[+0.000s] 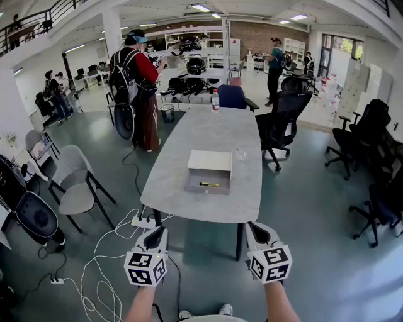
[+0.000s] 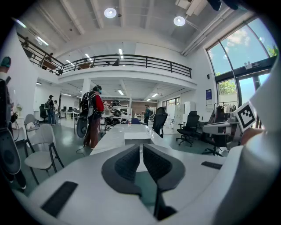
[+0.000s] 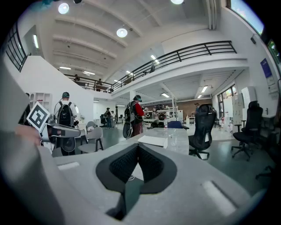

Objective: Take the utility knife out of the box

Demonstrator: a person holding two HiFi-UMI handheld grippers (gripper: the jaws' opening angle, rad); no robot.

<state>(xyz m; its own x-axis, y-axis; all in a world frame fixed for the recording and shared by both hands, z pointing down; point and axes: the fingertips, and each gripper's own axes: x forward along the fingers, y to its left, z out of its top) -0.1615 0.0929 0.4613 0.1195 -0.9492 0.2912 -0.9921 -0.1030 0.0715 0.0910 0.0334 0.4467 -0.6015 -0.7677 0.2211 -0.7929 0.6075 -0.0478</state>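
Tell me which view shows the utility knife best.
The head view: it looks down into the open box on the table, where the yellow utility knife lies. Both gripper views see the box only from low and side-on, so its wall hides the knife.

a long grey table [image 1: 208,132] is standing on a glossy grey-green floor [image 1: 308,207]. black office chairs [image 1: 283,116] are crowding to the table's right, and a pale grey chair [image 1: 75,182] is sitting to its left. white cables [image 1: 104,264] are trailing below its near end. beyond its far end, a brick wall [image 1: 261,34] is closing the room. above the table, a railed mezzanine [image 2: 127,61] is running across, round ceiling lights [image 2: 110,12] are glowing, and tall windows [image 2: 239,48] on its right are letting in daylight.
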